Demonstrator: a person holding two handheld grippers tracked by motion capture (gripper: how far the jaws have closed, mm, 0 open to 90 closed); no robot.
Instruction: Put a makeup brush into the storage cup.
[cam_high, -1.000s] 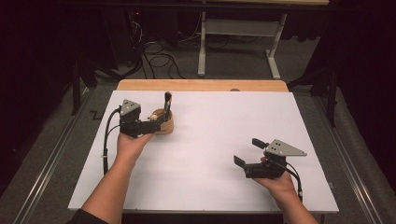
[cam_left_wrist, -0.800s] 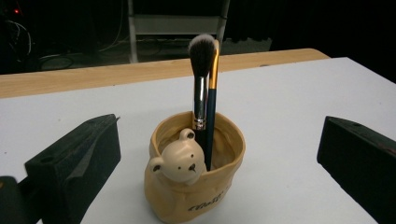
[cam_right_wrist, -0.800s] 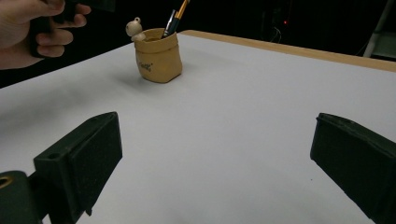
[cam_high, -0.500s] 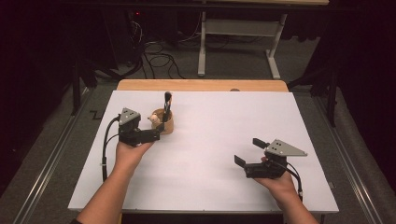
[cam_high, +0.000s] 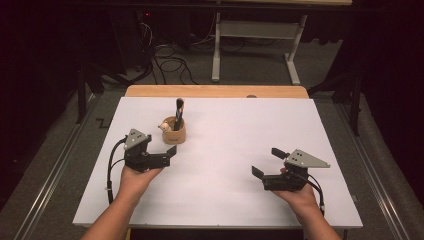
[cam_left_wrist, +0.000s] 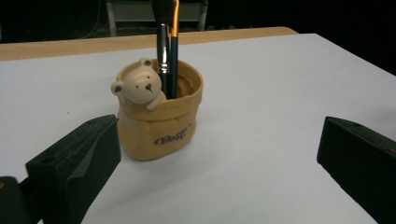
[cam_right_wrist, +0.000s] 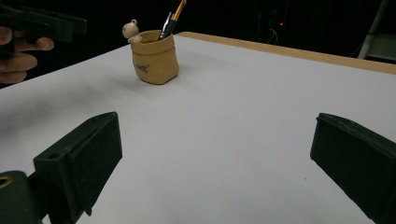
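A tan sack-shaped pot with a small bear figure on its rim stands upright on the white table top, left of centre. Two make-up brushes stand in it with their bristles up. My left gripper is open just in front of the pot, apart from it, and holds nothing. In the left gripper view the pot sits ahead between the wide-apart jaws, nearer the left one. My right gripper rests open and holds nothing near the front right. From it the pot is far off to the left.
A wooden strip runs along the table's far edge. Beyond it are a metal table frame and floor cables. The left hand and its gripper appear at the top left of the right gripper view.
My left gripper has drawn back from the pot toward the person, with its jaws open. The pot and brushes stay put. The right gripper has hardly moved.
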